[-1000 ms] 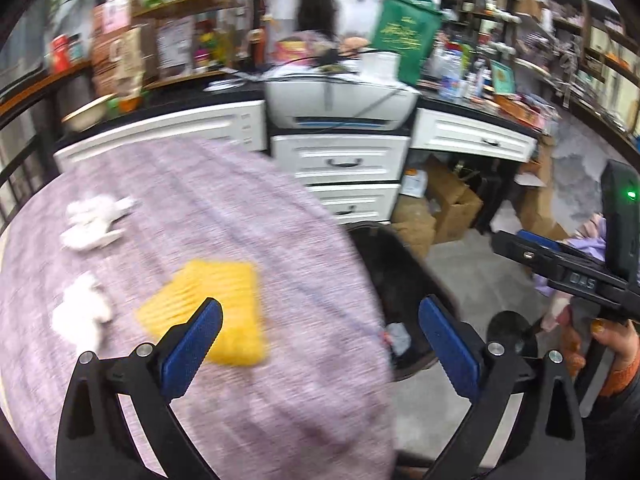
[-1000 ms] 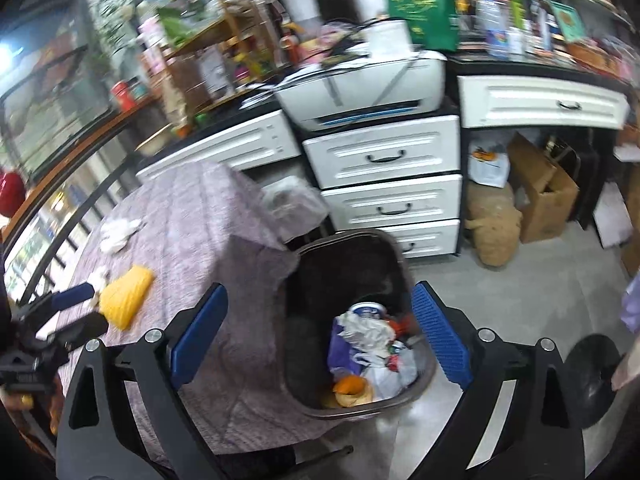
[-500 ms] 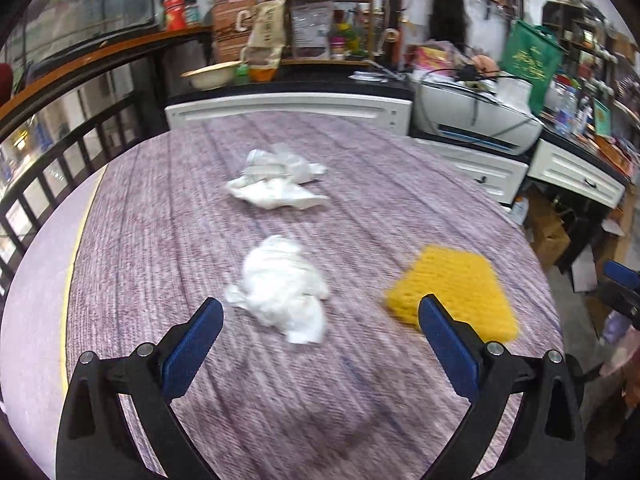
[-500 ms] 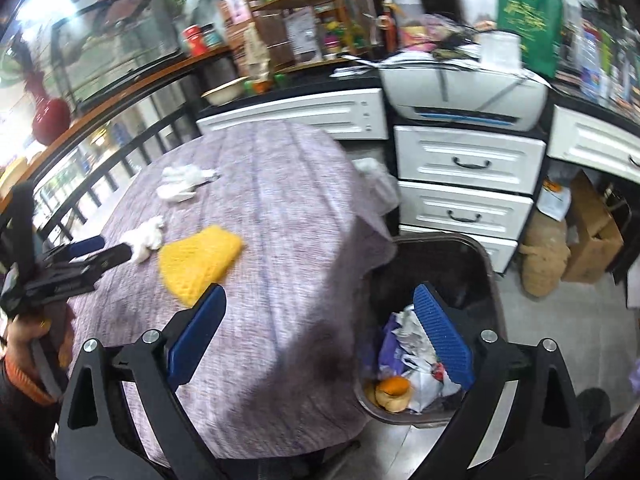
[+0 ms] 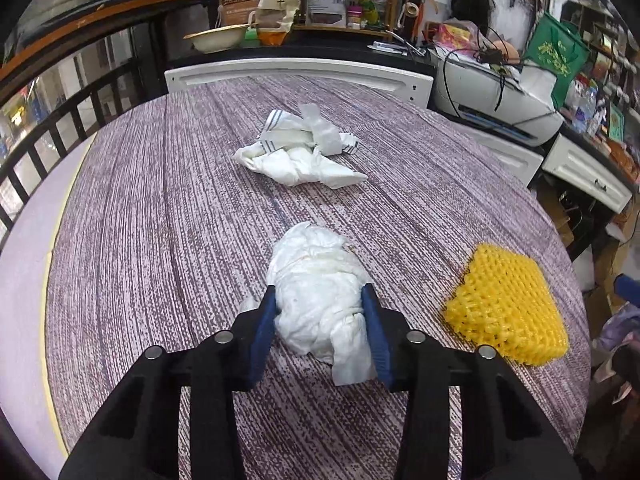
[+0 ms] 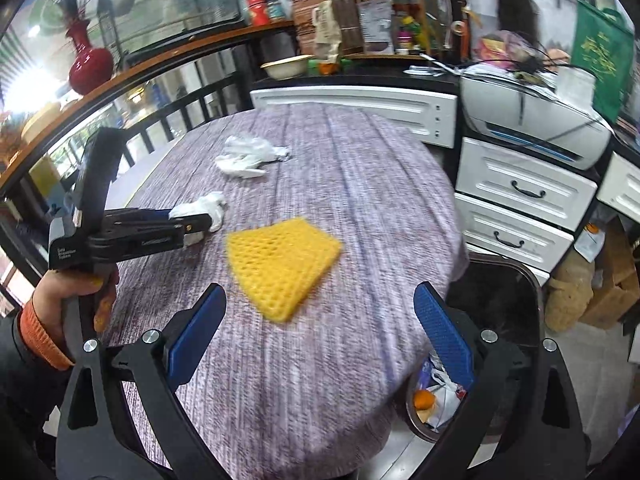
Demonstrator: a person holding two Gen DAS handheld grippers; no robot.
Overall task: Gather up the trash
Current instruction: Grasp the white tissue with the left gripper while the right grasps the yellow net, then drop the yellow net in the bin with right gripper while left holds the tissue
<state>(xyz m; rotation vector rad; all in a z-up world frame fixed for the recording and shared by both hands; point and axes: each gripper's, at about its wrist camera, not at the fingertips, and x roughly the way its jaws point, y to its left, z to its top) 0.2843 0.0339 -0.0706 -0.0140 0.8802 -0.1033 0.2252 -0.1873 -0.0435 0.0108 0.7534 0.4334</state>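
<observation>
My left gripper [image 5: 320, 312] is shut on a crumpled white tissue wad [image 5: 320, 292] that lies on the round table with a purple cloth [image 5: 160, 208]. In the right wrist view the left gripper [image 6: 196, 222] holds the same wad [image 6: 204, 208]. A second pile of white wrappers [image 5: 300, 152] lies farther back, also in the right wrist view [image 6: 248, 156]. A yellow foam net [image 5: 508, 308] lies to the right, and in the right wrist view [image 6: 284, 256] just ahead of my open, empty right gripper [image 6: 320, 316].
A dark trash bin [image 6: 496, 280] with rubbish in it stands on the floor at the table's right edge. White drawers [image 6: 520, 200] and a printer [image 6: 532, 120] are behind it. A black railing [image 5: 60, 120] runs along the left.
My left gripper swung from the bin side to the table, came down over the tissue wad and closed on it. My right gripper turned from the bin toward the table and the yellow net.
</observation>
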